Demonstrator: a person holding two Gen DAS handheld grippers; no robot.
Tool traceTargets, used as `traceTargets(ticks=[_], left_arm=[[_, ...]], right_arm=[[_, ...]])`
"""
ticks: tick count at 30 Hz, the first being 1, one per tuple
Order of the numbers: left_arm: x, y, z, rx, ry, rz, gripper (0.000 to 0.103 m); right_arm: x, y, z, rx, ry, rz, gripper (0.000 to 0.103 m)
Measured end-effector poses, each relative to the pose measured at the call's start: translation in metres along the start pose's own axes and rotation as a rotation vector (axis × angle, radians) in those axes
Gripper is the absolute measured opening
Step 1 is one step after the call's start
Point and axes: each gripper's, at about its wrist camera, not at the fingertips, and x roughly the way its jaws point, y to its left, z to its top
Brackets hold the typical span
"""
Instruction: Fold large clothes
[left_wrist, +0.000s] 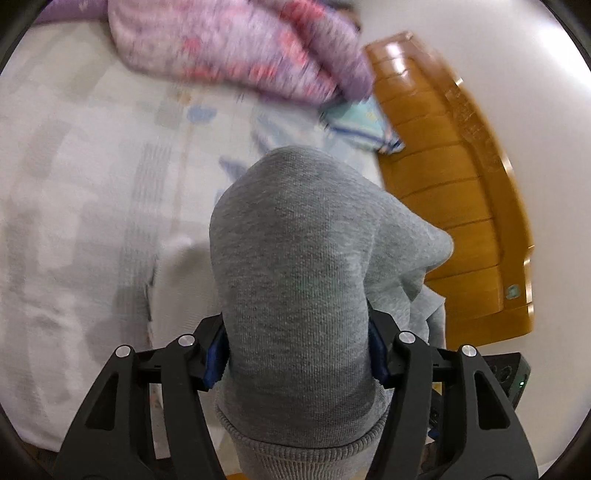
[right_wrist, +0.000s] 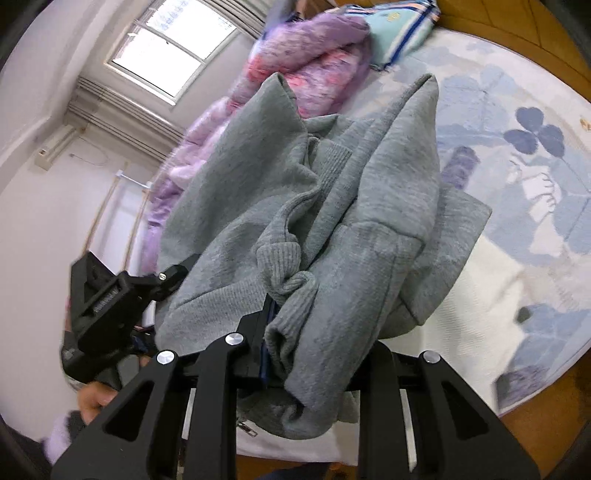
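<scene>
Pointing away between gripper (left_wrist: 297, 354) pads, grey sweatshirt (left_wrist: 295, 258)

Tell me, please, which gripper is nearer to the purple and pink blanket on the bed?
Left. The left gripper sits right beside the blanket, while the right gripper holds the grey sweatshirt farther from it.
</scene>
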Motion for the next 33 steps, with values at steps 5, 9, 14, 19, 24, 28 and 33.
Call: traceTargets(ticks=[5,9,14,19,24,28,33], left_arm=[[0.045,0.005,-0.007,0.036,0.105,0.143,0.073],[0.042,0.001,-0.007,0.05,0.127,0.208,0.075],[0.017,-0.012,-0.007,0.076,0.137,0.234,0.076],[-0.029,-0.051,-0.009,0.149,0.047,0.192,0.076],[-0.013,-0.09,-0.006,0.277,0.077,0.172,0.075],[0.03,-0.072,0.01,0.227,0.135,0.259,0.073],[0.052,-0.055,0.037,0.193,0.143,0.301,0.073]], right_arm=[[0.033,-0.066,-0.003,0.174,0.157,-0.081,0.038],[0.015,-0.074,-0.001,0.207,0.208,-0.159,0.042],[-0.028,-0.054,0.008,0.005,0.233,-0.237,0.041],[-0.014,0.003,0.032,-0.246,0.199,-0.159,0.01],[0.021,0.023,0.063,-0.256,0.166,-0.112,0.009],[0.067,0.007,0.094,-0.206,0.215,-0.139,0.009],[0.101,-0.01,0.109,-0.187,0.257,-0.185,0.006]])
